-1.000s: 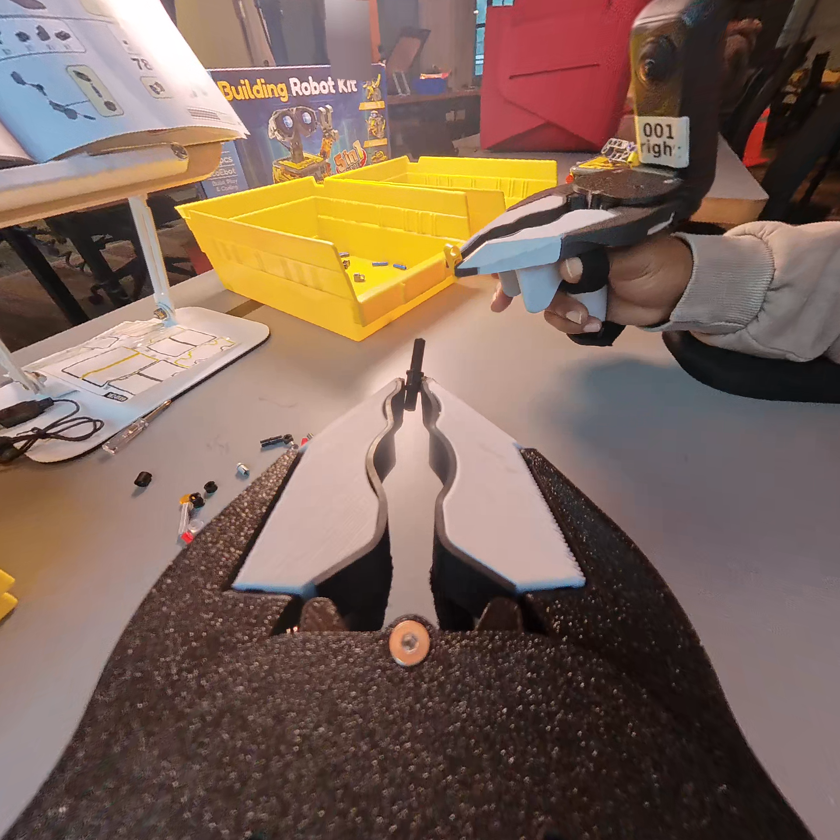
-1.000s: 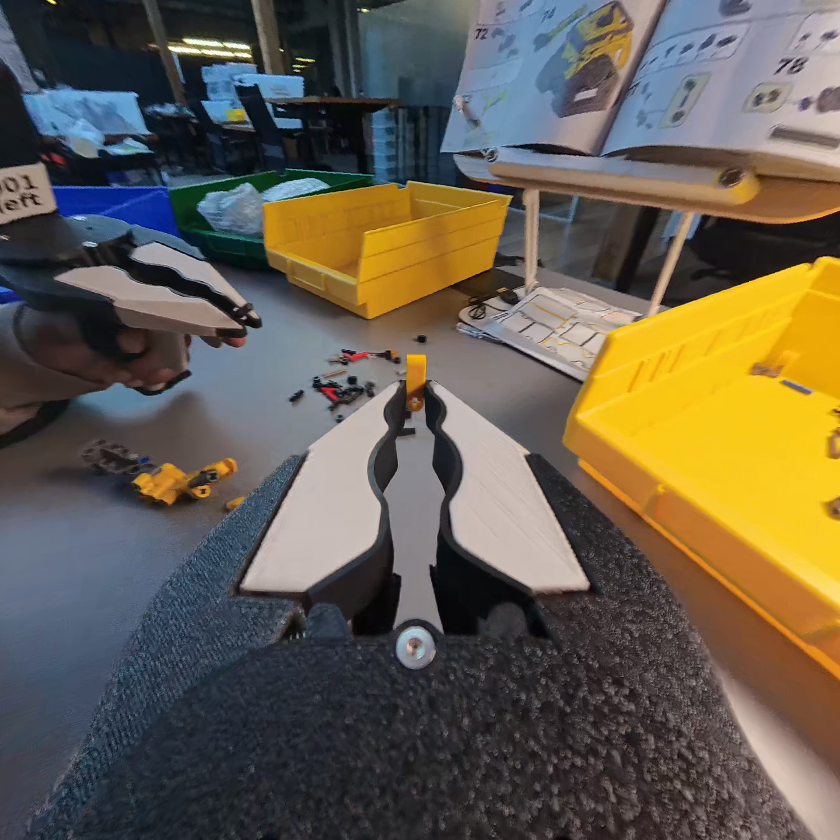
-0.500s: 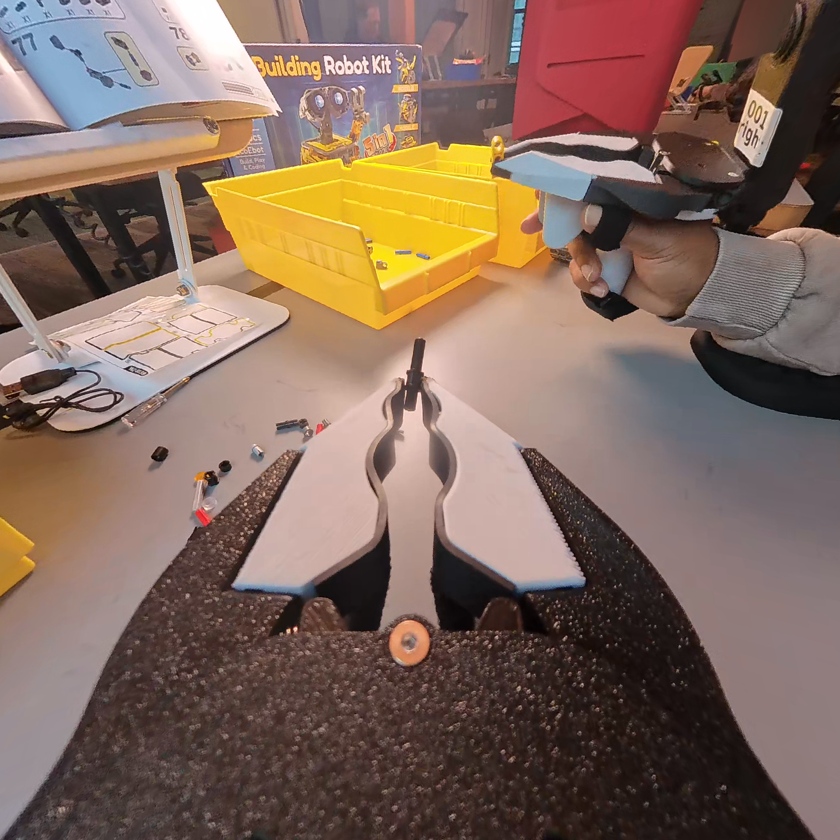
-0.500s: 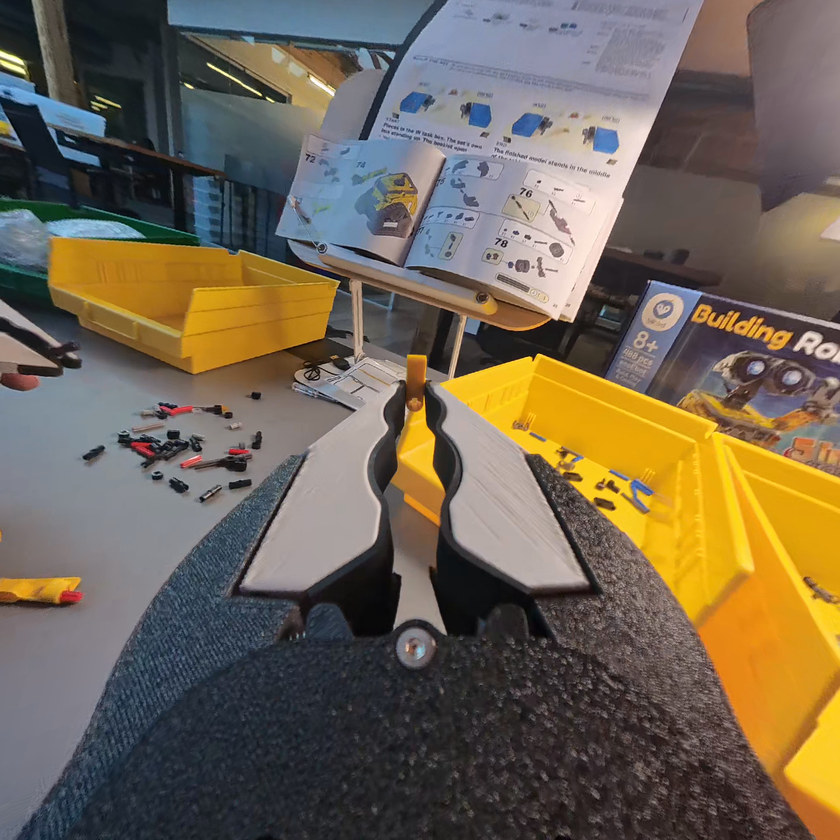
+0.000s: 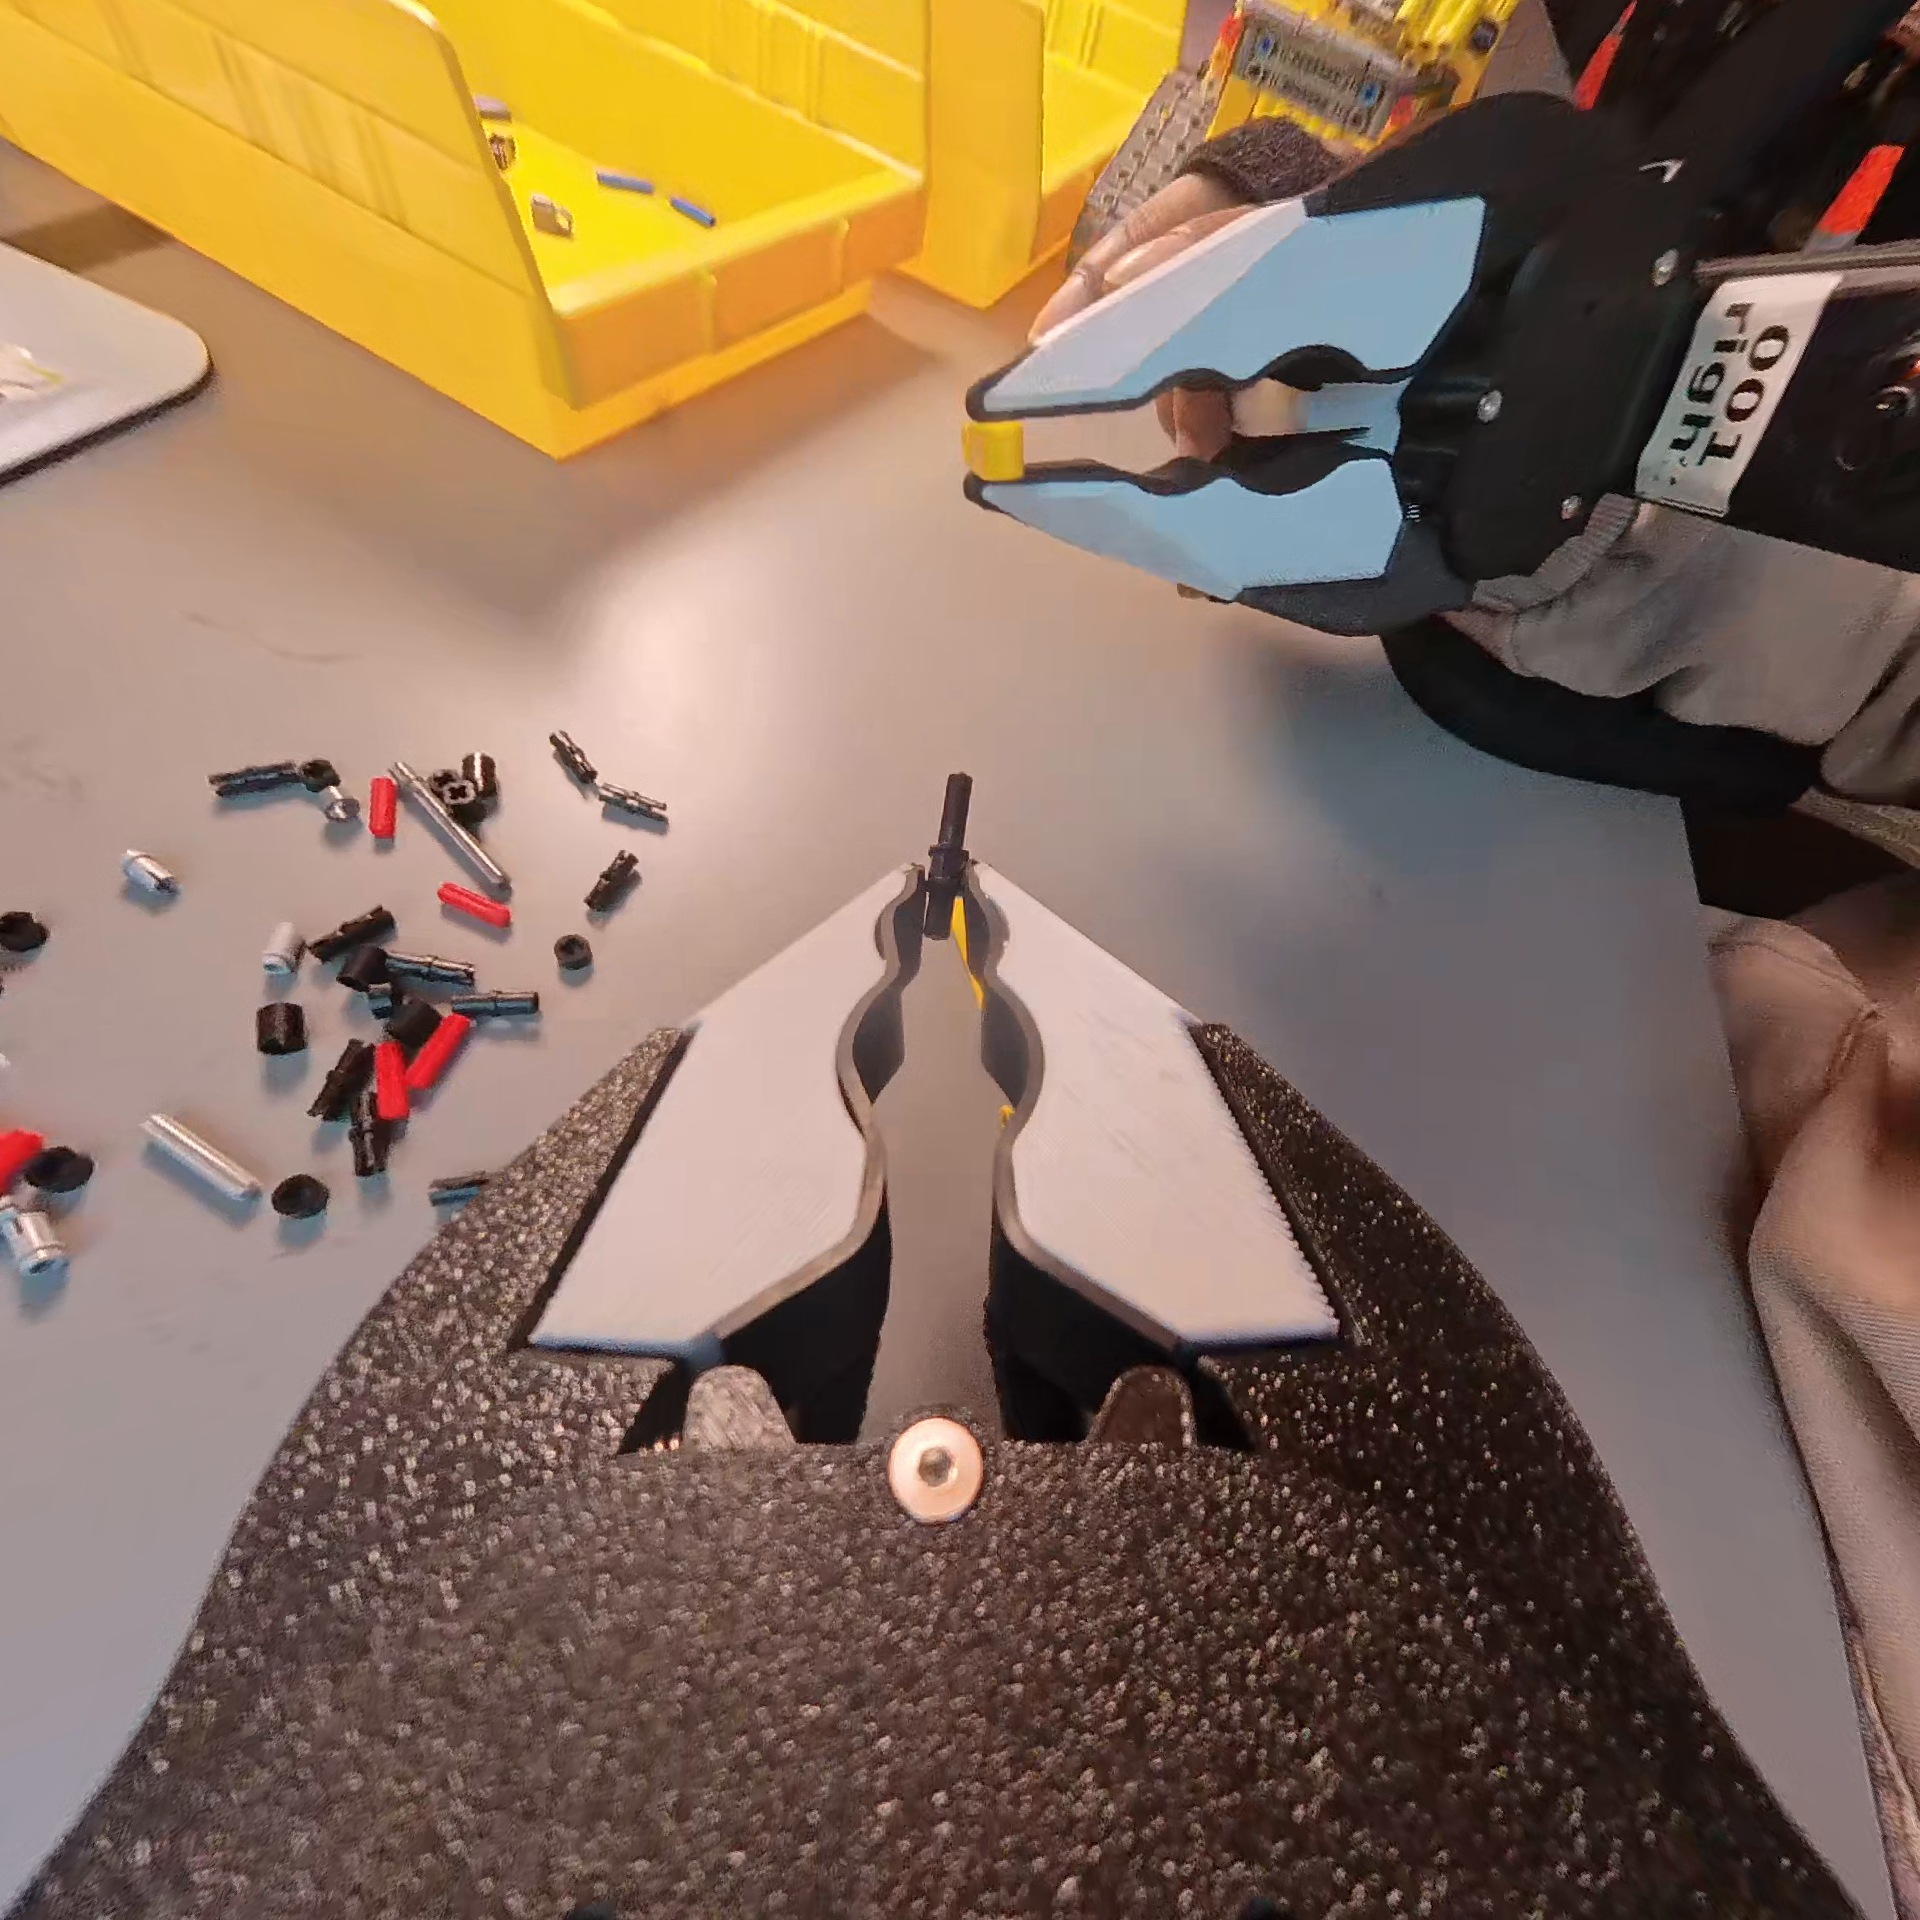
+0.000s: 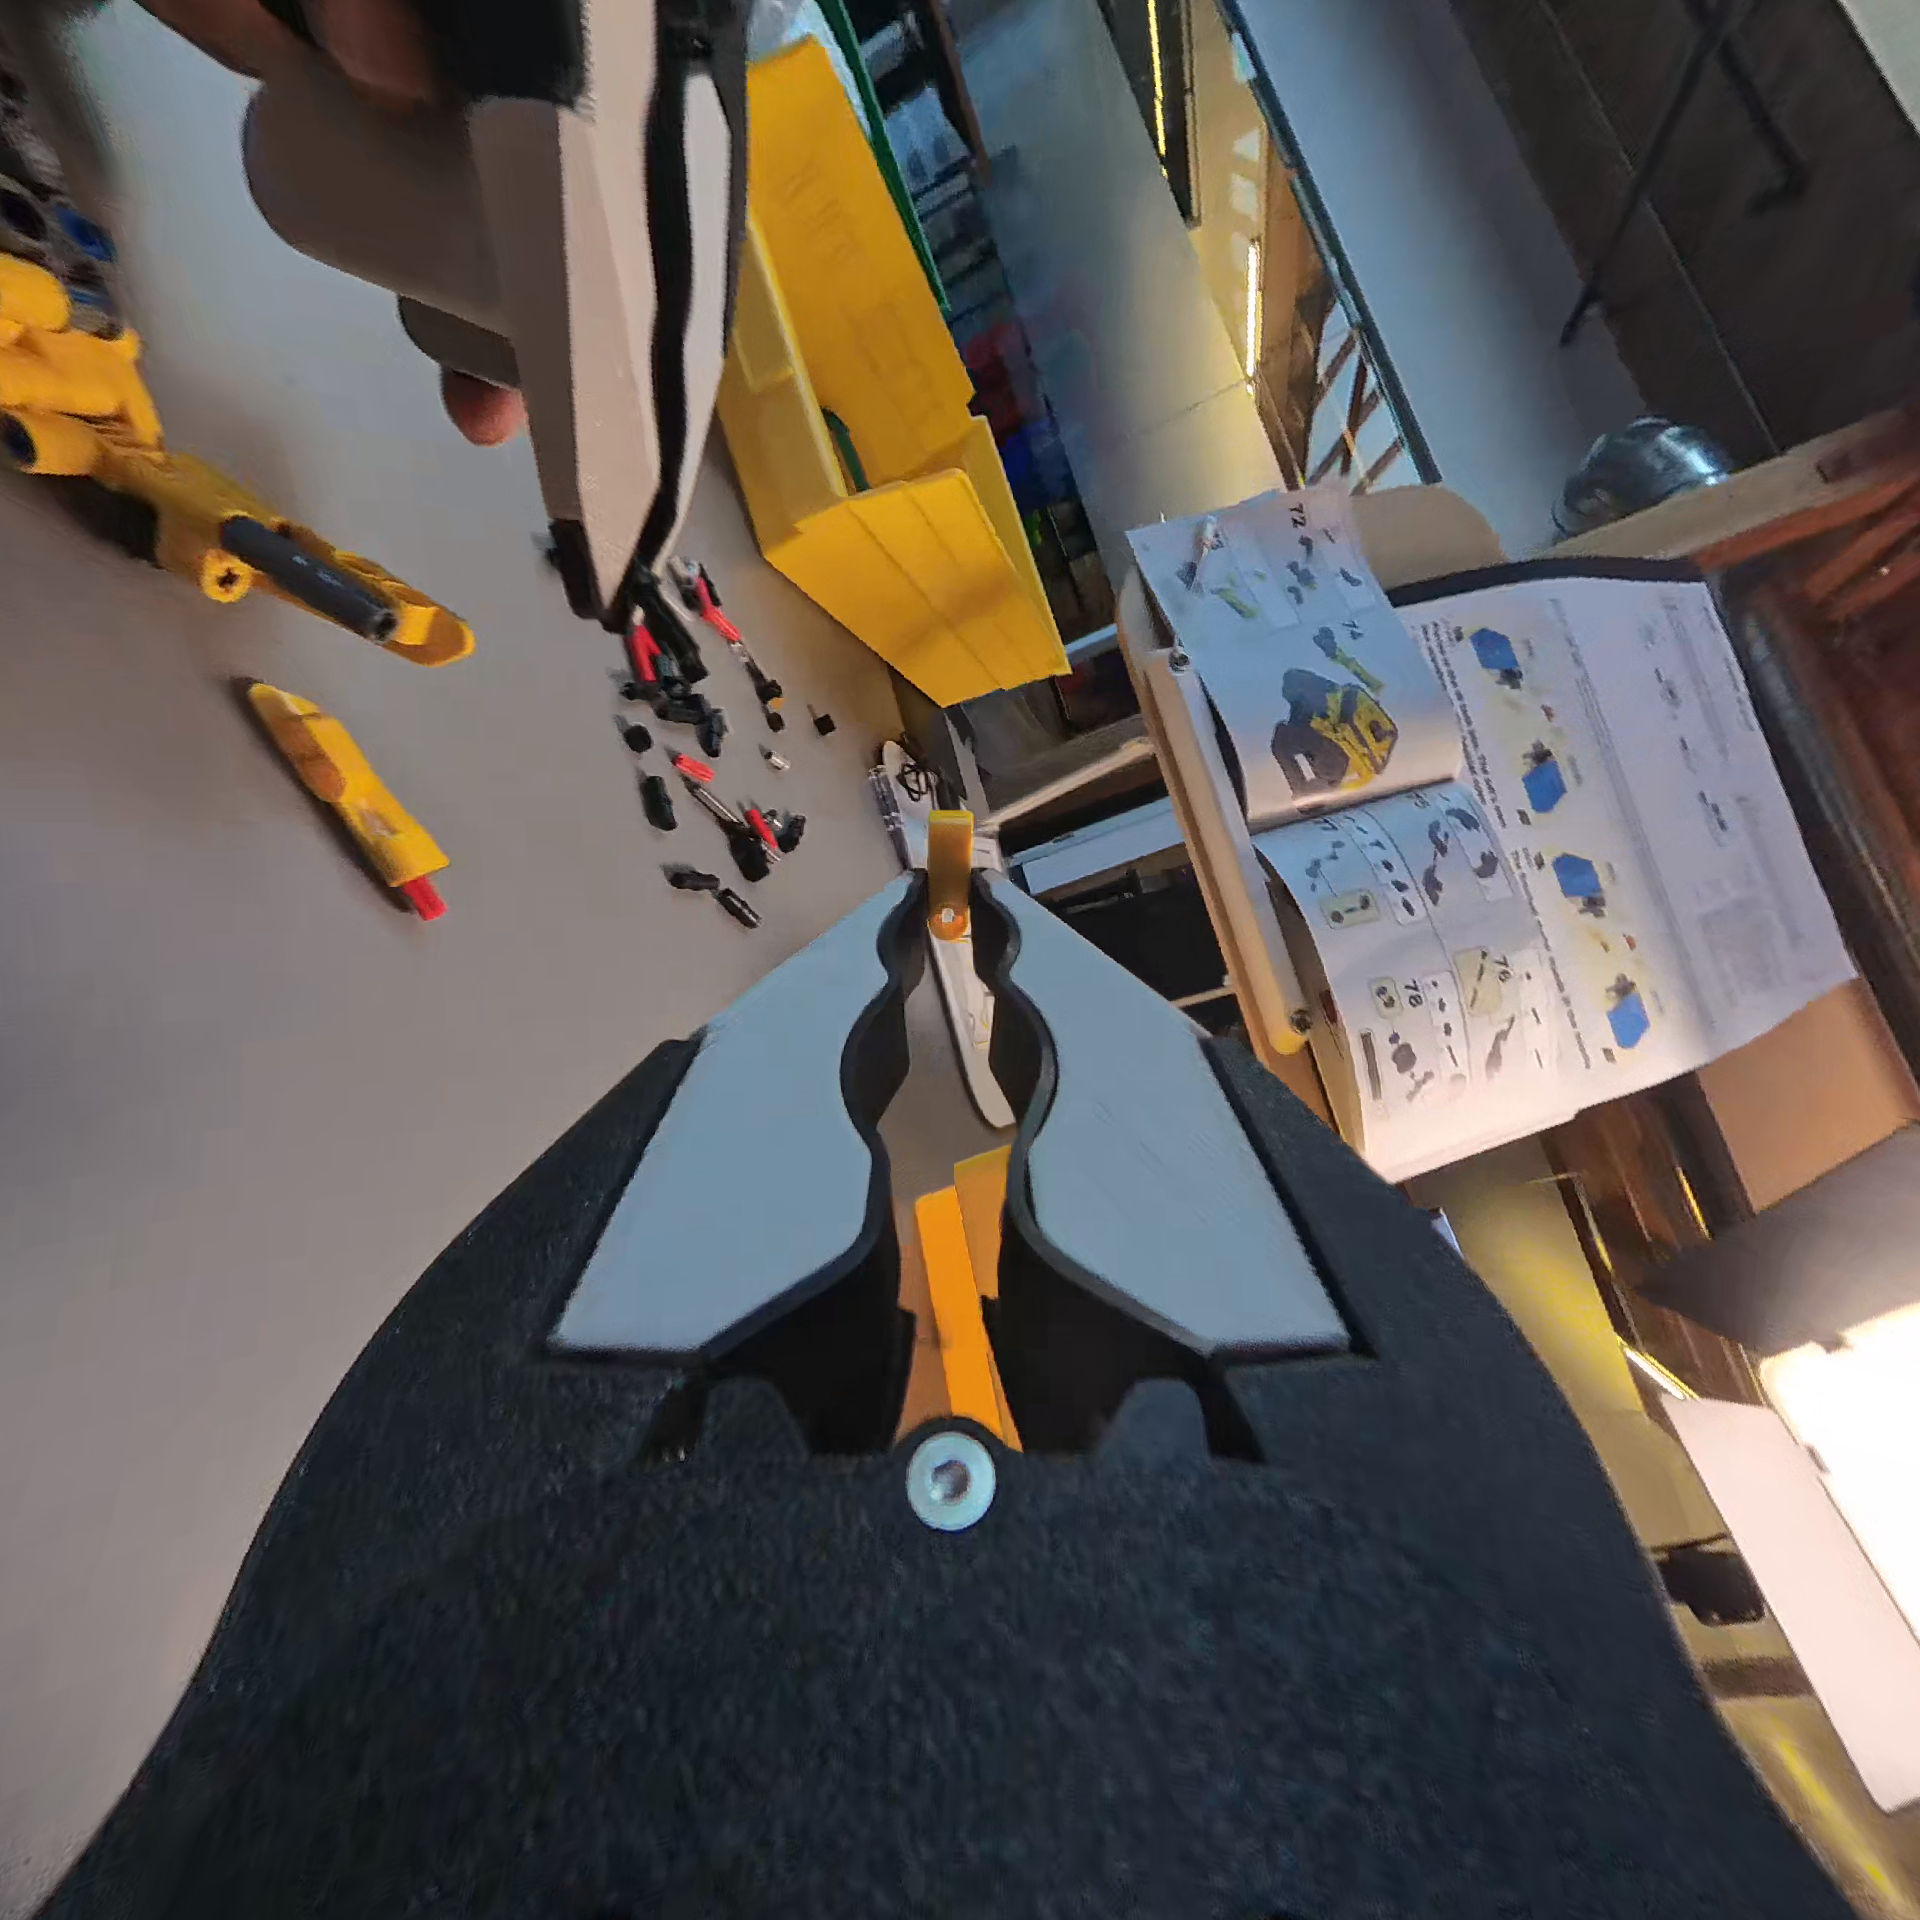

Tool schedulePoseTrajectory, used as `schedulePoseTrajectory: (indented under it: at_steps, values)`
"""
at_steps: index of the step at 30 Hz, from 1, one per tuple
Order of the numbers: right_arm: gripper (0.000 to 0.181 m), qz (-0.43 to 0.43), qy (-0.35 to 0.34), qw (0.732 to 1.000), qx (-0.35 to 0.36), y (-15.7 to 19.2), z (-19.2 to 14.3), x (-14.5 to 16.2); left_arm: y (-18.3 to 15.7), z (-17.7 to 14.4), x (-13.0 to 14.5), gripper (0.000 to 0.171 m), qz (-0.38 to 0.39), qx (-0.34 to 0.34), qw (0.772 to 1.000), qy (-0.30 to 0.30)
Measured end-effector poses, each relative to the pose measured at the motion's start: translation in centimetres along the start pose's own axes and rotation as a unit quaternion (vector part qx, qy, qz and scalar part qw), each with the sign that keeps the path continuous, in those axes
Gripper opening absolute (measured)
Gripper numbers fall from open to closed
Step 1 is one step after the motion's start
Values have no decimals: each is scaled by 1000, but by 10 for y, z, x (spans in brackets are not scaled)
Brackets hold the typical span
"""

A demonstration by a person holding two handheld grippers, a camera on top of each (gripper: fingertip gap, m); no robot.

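- Right gripper (image 5: 971, 457) had swung down beside the left gripper (image 5: 948, 883), rolled sideways, fingers pinching a small yellow plastic piece (image 5: 992, 453).
- Left one's fingers were clamped on a thin black plastic pin (image 5: 951, 844), over the grey table (image 5: 727, 644).

Your left gripper (image 5: 948, 883): its grey fingers are pinched on a small black plastic pin (image 5: 950, 844), which sticks out past the tips above the grey table (image 5: 790, 644).
Your right gripper (image 5: 985, 453): turned on its side ahead and to the right, it grips a small yellow plastic block (image 5: 992, 452) at its tips.
Gap between them: the two held parts are apart.
Left of your gripper: a scatter of small black, red and silver pegs (image 5: 395, 997) lies on the table.
Far side: an open yellow plastic bin (image 5: 468, 208) holds a few blue and grey bits.
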State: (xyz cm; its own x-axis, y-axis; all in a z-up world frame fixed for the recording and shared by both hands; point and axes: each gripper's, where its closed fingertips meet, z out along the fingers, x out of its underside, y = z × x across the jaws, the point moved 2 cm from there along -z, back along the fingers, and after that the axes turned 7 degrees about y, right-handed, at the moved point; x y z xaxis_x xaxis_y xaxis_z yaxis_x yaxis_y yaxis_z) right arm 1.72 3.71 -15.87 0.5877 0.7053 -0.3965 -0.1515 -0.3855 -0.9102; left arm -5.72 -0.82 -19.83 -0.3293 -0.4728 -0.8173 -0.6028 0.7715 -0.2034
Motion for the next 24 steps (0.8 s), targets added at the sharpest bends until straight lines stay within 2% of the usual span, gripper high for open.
schedulePoseTrajectory:
  at_steps: [3, 8, 11, 15, 20, 22, 24]
  values:
    - [5, -18, -10, 999, -24, 16, 2, -8, 0, 4, 6, 7, 3, -5, 1000, 21]
    - [6, -18, -15, 999, -40, 24, 3, -13, 1, 4, 6, 12, 2, -8, 1000, 22]
    - [6, -22, -16, 999, -47, 28, 2, -14, -5, 0, -4, 25, 6, 8, 1000, -10]
    - [6, -33, -29, 997, -56, 35, 1, -24, -20, -3, -21, 26, -1, 43, 997, -59]
    - [6, -38, -47, 996, -64, 42, 0, -39, -20, 1, -22, 8, 17, 20, 998, -53]
    - [7, 9, -66, 995, -73, 36, -2, -41, -22, -5, -26, 7, 43, 8, 997, -66]
    - [18, 138, -95, 978, -123, 24, -7, -42, -25, -15, -33, 7, 93, -8, 991, -94]
